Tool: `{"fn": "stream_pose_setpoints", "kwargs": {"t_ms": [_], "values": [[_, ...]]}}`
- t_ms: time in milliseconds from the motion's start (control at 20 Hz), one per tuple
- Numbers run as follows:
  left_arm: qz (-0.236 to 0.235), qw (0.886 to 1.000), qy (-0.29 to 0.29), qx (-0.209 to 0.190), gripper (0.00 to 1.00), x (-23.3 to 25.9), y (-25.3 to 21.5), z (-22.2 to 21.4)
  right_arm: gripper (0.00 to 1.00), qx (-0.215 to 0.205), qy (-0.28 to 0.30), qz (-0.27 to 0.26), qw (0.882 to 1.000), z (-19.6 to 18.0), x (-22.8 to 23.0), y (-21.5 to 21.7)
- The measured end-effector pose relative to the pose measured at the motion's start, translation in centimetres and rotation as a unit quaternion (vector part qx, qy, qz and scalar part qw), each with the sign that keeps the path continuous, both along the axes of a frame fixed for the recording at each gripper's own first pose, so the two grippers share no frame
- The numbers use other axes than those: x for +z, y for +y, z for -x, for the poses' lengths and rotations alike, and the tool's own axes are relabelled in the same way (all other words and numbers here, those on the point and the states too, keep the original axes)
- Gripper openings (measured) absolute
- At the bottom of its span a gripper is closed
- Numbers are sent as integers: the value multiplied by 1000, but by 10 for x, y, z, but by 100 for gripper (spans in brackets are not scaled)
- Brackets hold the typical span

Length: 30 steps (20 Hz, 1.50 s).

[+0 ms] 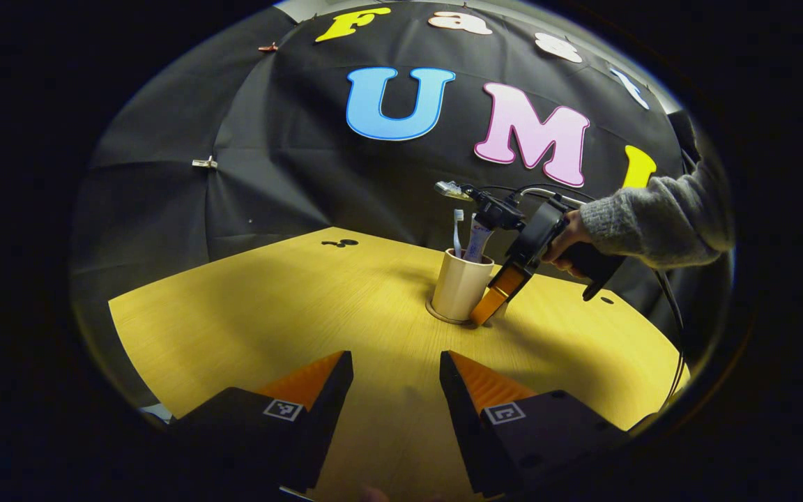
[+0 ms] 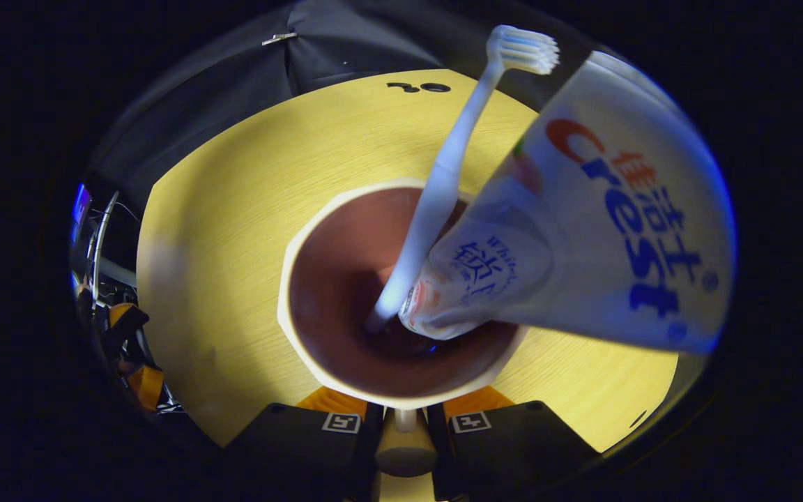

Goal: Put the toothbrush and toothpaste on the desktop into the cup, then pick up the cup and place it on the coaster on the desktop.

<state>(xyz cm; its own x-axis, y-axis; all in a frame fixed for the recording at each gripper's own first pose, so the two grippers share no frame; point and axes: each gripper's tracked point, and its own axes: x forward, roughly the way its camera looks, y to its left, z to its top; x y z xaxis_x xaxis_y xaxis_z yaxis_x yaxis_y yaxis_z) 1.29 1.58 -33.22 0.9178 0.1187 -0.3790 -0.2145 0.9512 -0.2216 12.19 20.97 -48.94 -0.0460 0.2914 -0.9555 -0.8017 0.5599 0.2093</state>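
Left gripper view: left claw [image 1: 396,390] gapes wide, empty, above the surface [image 1: 269,314]. Beyond, the cup [image 1: 460,286] stands on the coaster [image 1: 443,315] — toothbrush [image 1: 457,233] and toothpaste [image 1: 478,240] upright inside, right claw [image 1: 488,307] at its side.

Right gripper view: right claw [image 2: 405,425] clamps the cup's handle [image 2: 405,446] — both items lean inside.

Dim booth, bright tabletop [image 1: 346,293], fisheye-warped edges.

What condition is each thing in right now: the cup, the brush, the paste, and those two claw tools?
cup: upright, standing on the coaster
toothbrush: in the cup, bristles up
toothpaste: in the cup, leaning
right gripper: shut on the cup's handle
left gripper: open, holding nothing
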Motion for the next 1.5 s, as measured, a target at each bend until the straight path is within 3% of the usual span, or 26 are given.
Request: {"fn": "stream_pose_setpoints", "kwargs": {"t_ms": [350,450,500,650,950,1300,1500], "values": [[-2,1000,1,-2,79,5,0,3,37,11,-21,-2,1000,-1,9,-3],[-5,1000,1,-5,79,7,-1,5,34,2,-30,-8,1000,-4,19,-4],[-7,1000,1,-7,79,9,-1,6,42,-4,-34,-13,999,-5,25,-4],[-13,1000,-5,-14,79,23,0,11,48,-8,-56,-25,998,-10,47,-7],[-27,999,-27,-35,79,70,2,17,50,-39,-97,-66,992,-6,125,-20],[-46,995,-66,-66,79,168,5,16,50,-116,-168,-125,971,17,246,-48],[-34,993,-77,-82,79,223,11,11,50,-178,-203,-153,951,37,299,-59]]}}
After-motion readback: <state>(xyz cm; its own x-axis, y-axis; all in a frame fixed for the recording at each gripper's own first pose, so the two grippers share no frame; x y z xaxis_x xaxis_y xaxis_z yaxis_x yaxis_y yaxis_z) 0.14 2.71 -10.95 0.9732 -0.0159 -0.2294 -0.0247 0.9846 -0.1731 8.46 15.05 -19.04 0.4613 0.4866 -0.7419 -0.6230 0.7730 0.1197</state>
